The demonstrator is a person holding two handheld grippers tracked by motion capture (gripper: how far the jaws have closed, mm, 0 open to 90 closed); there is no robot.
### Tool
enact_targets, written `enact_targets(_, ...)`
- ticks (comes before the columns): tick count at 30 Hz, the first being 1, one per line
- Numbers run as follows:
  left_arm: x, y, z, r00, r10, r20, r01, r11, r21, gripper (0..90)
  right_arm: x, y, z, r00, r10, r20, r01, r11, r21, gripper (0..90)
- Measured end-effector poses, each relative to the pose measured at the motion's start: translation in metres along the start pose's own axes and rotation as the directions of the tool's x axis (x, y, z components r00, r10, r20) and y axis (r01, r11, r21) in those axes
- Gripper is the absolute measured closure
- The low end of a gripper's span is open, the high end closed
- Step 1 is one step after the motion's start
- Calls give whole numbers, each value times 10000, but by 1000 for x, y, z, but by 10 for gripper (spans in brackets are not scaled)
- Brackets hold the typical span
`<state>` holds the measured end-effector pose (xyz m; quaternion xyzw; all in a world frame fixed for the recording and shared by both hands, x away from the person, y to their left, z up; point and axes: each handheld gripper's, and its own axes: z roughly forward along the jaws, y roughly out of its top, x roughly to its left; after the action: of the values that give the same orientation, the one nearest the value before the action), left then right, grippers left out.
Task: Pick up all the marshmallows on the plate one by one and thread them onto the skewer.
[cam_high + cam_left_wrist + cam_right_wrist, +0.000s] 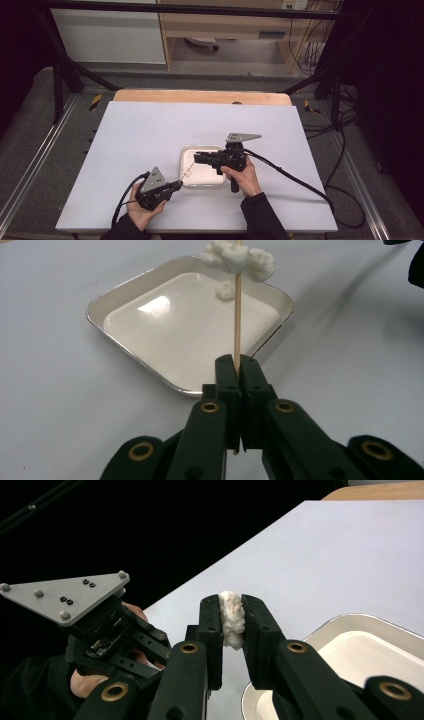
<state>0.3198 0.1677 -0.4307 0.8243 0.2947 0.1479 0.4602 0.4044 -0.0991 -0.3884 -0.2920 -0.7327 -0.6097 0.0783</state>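
Left gripper view, wooden stick (237, 315) cut off at top edge (cotton (239, 259) too)

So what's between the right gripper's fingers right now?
A white fluffy lump, like cotton, pinched between the right gripper fingers; the right gripper view shows it.

White table (150, 135), shallow metal tray (186, 152) on it

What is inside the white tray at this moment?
The white tray holds one small white piece near the stick. The rest looks bare and glossy. Its near corner is hidden behind the left claw.
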Motion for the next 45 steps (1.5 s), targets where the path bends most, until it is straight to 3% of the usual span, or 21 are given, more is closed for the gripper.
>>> enact_targets(23,-1,0,1,10000,-21,30,21,10000,-26,889,2,-6,4,9999,-92,-41,92,9999,67,803)
enact_targets(27,-1,2,0,9999,-61,143,65,9996,-283,889,2,-8,6,9999,-54,-103,56,9997,220,800)
enact_targets(29,-3,6,0,10000,65,6,-65,9997,-246,888,2,-13,11,9996,24,-268,-5,9974,715,793)
enact_targets(36,-1,4,2,9999,-145,28,145,9997,-214,888,2,-19,18,9999,-5,-168,15,9984,563,783)
enact_targets(38,-1,5,2,9999,-144,51,145,9996,-238,888,3,-18,17,9999,-87,-50,90,9984,564,762)
enact_targets(39,-1,5,2,9999,-129,18,129,9997,-220,888,4,-17,16,9998,-172,60,169,9986,506,702)
enact_targets(45,5,3,1,9997,-247,-42,245,9990,-367,888,8,-7,4,9975,-528,465,517,9984,245,564)
